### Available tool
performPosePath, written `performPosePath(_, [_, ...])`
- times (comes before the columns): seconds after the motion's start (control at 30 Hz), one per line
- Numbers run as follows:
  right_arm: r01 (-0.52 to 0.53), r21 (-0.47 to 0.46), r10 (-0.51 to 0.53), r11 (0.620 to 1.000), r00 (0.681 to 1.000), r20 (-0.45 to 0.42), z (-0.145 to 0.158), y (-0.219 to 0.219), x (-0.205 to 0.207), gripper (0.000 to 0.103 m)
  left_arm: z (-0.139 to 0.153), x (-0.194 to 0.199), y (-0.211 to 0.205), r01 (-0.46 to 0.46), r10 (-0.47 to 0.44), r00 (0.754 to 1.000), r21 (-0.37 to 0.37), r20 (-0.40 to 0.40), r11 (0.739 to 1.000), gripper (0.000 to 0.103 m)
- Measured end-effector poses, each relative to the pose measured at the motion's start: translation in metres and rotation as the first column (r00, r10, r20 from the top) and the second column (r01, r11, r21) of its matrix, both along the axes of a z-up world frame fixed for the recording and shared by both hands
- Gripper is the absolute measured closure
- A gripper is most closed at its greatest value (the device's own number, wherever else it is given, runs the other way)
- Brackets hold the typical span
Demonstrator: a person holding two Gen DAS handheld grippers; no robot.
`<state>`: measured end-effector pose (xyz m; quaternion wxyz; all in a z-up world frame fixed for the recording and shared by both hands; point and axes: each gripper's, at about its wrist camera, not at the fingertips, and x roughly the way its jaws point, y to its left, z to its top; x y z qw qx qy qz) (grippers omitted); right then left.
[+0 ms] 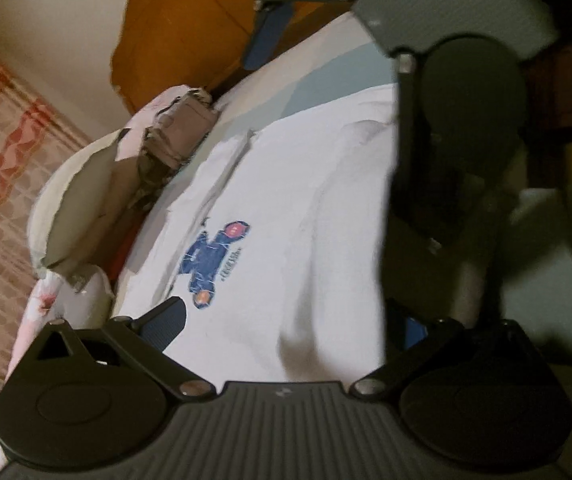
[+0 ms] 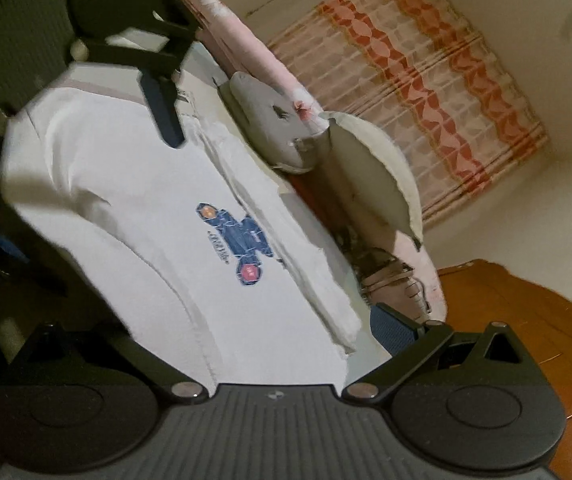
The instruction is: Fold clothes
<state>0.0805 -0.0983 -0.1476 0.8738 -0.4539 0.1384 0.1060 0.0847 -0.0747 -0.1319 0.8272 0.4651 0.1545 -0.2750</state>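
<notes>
A white T-shirt (image 1: 306, 184) with a blue and red print (image 1: 216, 264) lies spread on the bed, partly folded along its sides. My left gripper (image 1: 290, 326) hovers over the shirt's near edge, open wide, with nothing between its fingers. In the right wrist view the same shirt (image 2: 118, 216) and print (image 2: 238, 244) fill the middle. My right gripper (image 2: 206, 312) is also open wide over the cloth. Only its right blue pad (image 2: 394, 328) shows clearly. The two grippers face each other across the shirt, and each appears large and blurred in the other's view.
Pillows (image 2: 370, 168) and crumpled grey-brown clothes (image 1: 178, 128) lie along the bed's far side. Behind them stand a wooden headboard (image 1: 190, 20), a cream wall and a red-patterned curtain (image 2: 426, 92). A pale blue sheet (image 1: 338, 72) shows beyond the shirt.
</notes>
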Motion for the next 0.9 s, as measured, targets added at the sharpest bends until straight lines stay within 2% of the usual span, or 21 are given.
performPosePath(0.2, [0.012, -0.013, -0.013, 1.000, 0.998, -0.064, -0.021, -0.015, 0.000, 0.000, -0.005, 0.011, 0.013, -0.099, 0.098, 0.994, 0.014, 0.050, 0.995, 0.001])
performPosePath(0.4, [0.124, -0.027, -0.125, 0.992, 0.991, -0.051, -0.026, -0.049, 0.012, 0.000, -0.005, 0.007, 0.040, -0.165, 0.162, 0.983, 0.034, 0.080, 0.986, 0.000])
performPosePath(0.5, [0.153, -0.015, -0.154, 0.988, 0.986, -0.066, -0.027, -0.060, 0.018, 0.000, -0.006, 0.005, 0.039, -0.184, 0.178, 0.979, 0.056, 0.100, 0.981, 0.000])
performPosePath(0.6, [0.140, -0.013, -0.141, 0.990, 0.989, -0.051, -0.030, -0.057, 0.015, 0.000, -0.004, 0.004, 0.031, -0.166, 0.161, 0.982, 0.050, 0.097, 0.985, 0.001])
performPosePath(0.77, [0.161, -0.005, -0.161, 0.987, 0.987, 0.006, -0.026, -0.060, 0.015, 0.000, -0.004, 0.005, 0.025, -0.182, 0.161, 0.969, 0.100, 0.187, 0.978, 0.000])
performPosePath(0.9, [0.188, 0.009, -0.188, 0.982, 0.981, 0.043, -0.017, -0.069, 0.019, 0.000, 0.003, 0.005, 0.028, -0.202, 0.180, 0.959, 0.085, 0.217, 0.976, 0.000])
